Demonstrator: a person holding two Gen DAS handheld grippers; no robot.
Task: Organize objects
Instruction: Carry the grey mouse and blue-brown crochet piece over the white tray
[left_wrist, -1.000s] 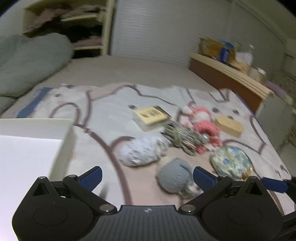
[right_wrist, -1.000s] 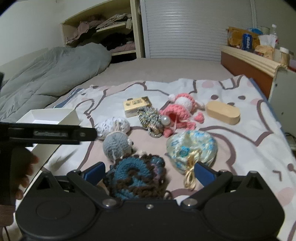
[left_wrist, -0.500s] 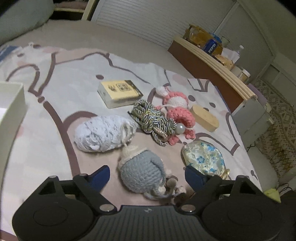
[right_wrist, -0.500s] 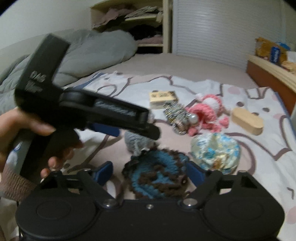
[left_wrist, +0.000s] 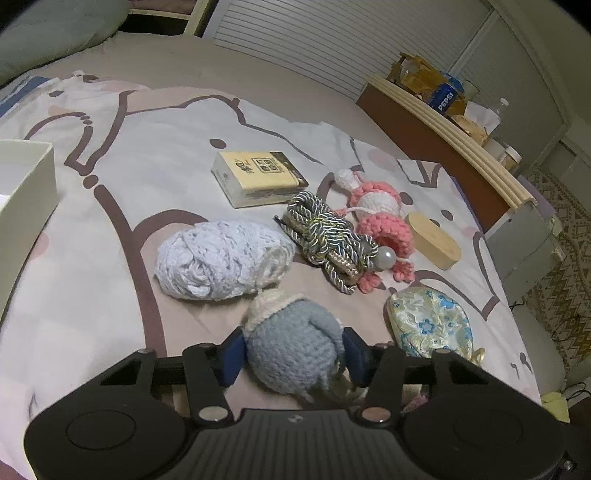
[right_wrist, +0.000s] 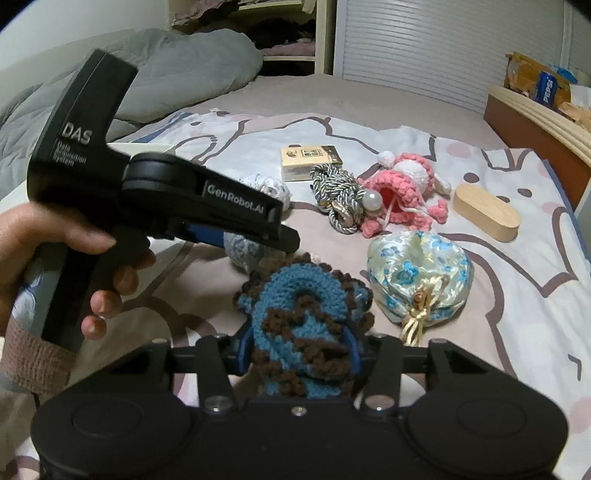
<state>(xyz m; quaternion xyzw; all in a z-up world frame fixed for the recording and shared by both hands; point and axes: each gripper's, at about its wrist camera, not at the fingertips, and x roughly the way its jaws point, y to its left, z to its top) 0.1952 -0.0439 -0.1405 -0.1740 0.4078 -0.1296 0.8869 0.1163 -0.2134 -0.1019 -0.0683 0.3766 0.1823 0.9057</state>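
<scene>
My left gripper (left_wrist: 291, 354) is shut on a grey-blue crochet toy (left_wrist: 291, 347) lying on the bedspread; the same gripper shows from the side in the right wrist view (right_wrist: 236, 236), over that toy (right_wrist: 243, 254). My right gripper (right_wrist: 301, 350) is shut on a blue-and-brown crochet piece (right_wrist: 299, 321). Beyond lie a white crochet bundle (left_wrist: 221, 258), a silver braided cord (left_wrist: 325, 236), a pink crochet doll (left_wrist: 380, 214), a yellow card box (left_wrist: 258, 177), a wooden oval block (left_wrist: 432, 243) and a floral silk pouch (left_wrist: 432, 325).
A white open box (left_wrist: 26, 177) stands at the left edge of the bedspread. A wooden headboard shelf (left_wrist: 454, 129) with snack bags and a Pepsi can runs along the right. A grey duvet (right_wrist: 177, 74) lies at the back left.
Both grippers have closed: the left one on the grey-blue toy, the right one on the blue-and-brown piece. The left gripper moved right and forward, away from the white box.
</scene>
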